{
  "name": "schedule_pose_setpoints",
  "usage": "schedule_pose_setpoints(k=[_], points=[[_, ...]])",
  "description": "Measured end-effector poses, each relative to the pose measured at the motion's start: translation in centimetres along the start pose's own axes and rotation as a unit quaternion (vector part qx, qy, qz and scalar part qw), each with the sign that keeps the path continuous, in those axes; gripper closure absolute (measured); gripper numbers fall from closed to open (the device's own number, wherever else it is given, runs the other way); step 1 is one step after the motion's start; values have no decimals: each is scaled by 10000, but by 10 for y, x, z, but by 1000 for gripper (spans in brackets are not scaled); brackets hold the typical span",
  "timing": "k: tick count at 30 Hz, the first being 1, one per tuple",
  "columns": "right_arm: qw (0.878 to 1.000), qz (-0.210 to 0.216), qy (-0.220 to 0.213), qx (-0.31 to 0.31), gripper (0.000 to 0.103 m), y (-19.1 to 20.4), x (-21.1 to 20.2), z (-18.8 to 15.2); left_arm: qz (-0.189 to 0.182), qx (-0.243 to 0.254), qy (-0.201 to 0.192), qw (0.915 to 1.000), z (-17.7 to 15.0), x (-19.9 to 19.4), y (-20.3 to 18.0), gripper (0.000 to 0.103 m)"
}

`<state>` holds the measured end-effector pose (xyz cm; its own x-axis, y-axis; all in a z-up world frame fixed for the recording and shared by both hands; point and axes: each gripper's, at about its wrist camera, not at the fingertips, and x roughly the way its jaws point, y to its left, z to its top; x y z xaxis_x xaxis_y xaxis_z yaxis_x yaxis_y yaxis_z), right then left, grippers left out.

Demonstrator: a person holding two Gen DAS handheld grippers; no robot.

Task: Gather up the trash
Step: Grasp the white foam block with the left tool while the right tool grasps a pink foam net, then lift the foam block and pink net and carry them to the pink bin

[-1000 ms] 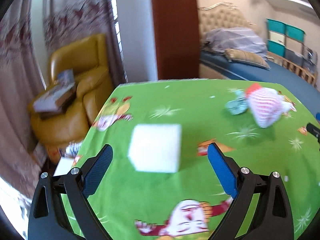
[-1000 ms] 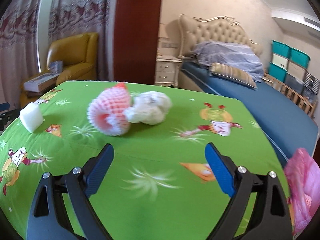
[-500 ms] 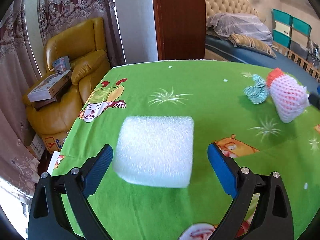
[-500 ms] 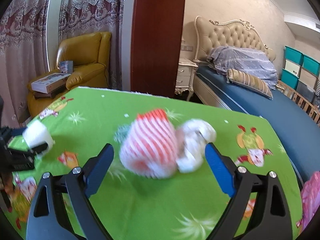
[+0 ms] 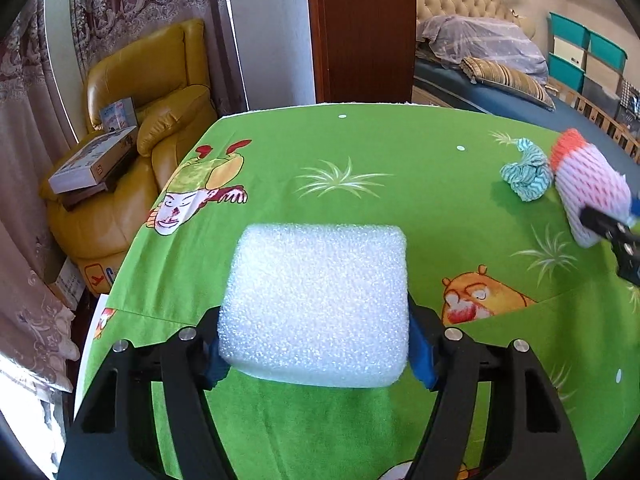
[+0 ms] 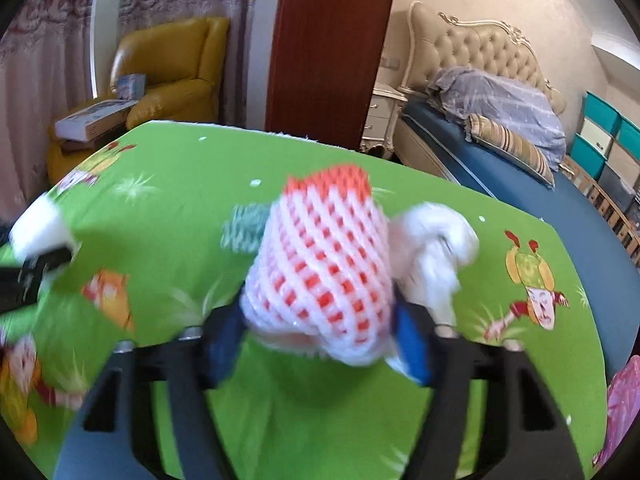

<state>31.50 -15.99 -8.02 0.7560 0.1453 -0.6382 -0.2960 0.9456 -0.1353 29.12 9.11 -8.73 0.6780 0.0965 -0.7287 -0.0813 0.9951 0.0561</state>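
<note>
My left gripper (image 5: pixel 316 356) is shut on a white foam block (image 5: pixel 316 300) over the green cartoon tablecloth (image 5: pixel 360 152). My right gripper (image 6: pixel 320 344) is shut on a pink-and-white foam fruit net (image 6: pixel 320 276). That net also shows at the right edge of the left wrist view (image 5: pixel 588 184), held by the right gripper. A crumpled teal paper (image 5: pixel 526 174) lies beside it, and shows blurred behind the net in the right wrist view (image 6: pixel 244 228). A crumpled white paper (image 6: pixel 436 248) lies just right of the net. The foam block shows at far left (image 6: pixel 38 228).
A yellow armchair (image 5: pixel 148 92) with boxes stands beyond the table's left edge. A bed (image 6: pixel 500 152) lies behind on the right. A pink bag (image 6: pixel 624 404) hangs at the table's right edge.
Both grippers moved forward and closed: the left one on the foam block, the right one on the fruit net. Both were open a second ago.
</note>
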Motion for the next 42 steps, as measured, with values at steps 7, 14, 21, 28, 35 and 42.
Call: schedule_pose_setpoints(k=[7, 14, 21, 28, 35, 42], points=[[9983, 288, -483, -172, 57, -8, -74, -38, 118, 60, 10, 9999, -2, 1, -4, 37], [9966, 324, -755, 64, 57, -18, -120, -74, 105, 46, -20, 9999, -2, -1, -5, 37], [9960, 249, -767, 396, 57, -44, -137, -102, -358, -279, -258, 9986, -11, -24, 1, 38], [9942, 197, -702, 785, 57, -68, -140, -122, -373, 31, -651, 9972, -30, -72, -24, 38], [9936, 109, -778, 813, 57, -74, -151, -128, -395, 434, -918, 9940, -45, -104, -59, 37], [9925, 40, -807, 923, 56, -82, -158, -135, -496, 697, -1077, 9905, -52, -120, -90, 37]])
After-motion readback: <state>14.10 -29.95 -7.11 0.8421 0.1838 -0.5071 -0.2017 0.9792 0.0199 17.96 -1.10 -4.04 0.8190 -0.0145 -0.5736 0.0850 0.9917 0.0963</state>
